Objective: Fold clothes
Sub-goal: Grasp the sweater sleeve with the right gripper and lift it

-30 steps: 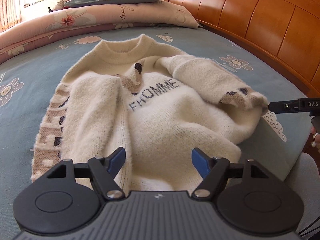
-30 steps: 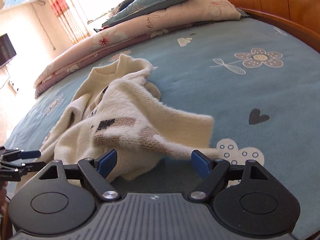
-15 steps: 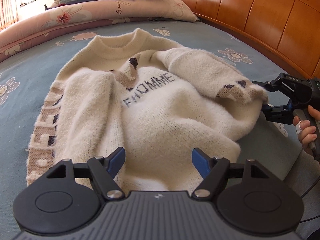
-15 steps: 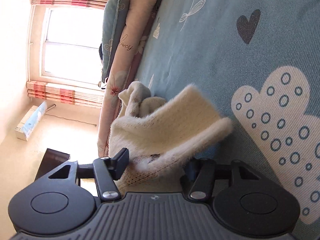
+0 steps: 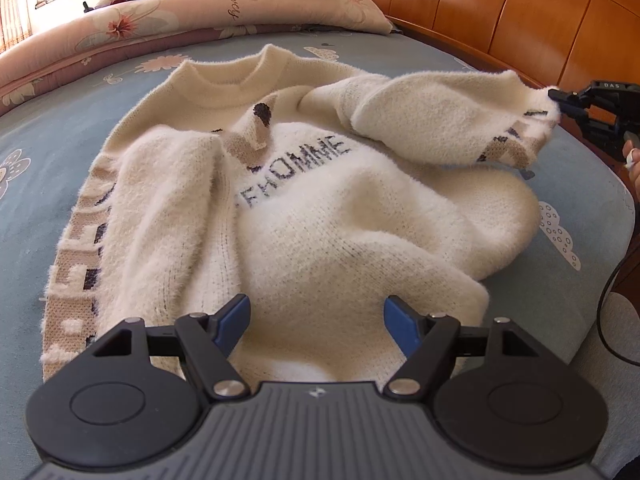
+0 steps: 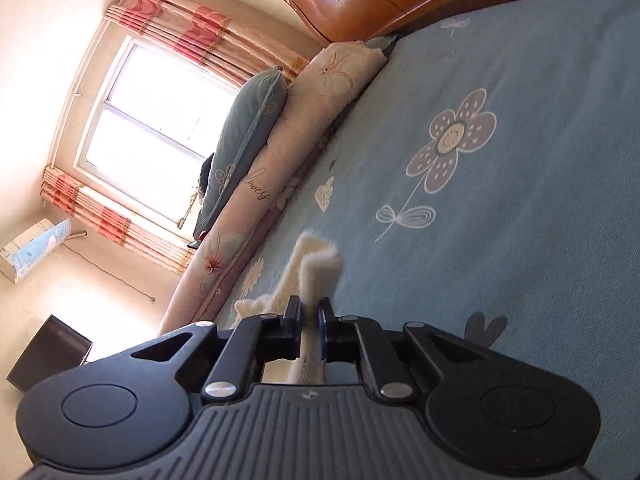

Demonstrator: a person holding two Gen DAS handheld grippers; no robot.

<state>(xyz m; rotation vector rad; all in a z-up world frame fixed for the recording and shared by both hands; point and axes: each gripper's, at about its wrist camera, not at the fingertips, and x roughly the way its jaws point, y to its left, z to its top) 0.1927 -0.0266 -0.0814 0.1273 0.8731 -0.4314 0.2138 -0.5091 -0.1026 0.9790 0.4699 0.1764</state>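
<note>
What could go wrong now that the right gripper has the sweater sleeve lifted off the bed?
1. The right gripper pinches only the fuzzy cuff edge of the sleeve; the fluffy knit could slip free mid-fold.
2. The left gripper is open and holds nothing, so pulling the sleeve may drag the whole sweater across the bedsheet.
3. The sweater's right side is already bunched near the bed's edge; laying the sleeve over it could lock in lumps.

Fuzzy cream sweater (image 5: 320,208) front-up, sleeves folded inward.
</note>
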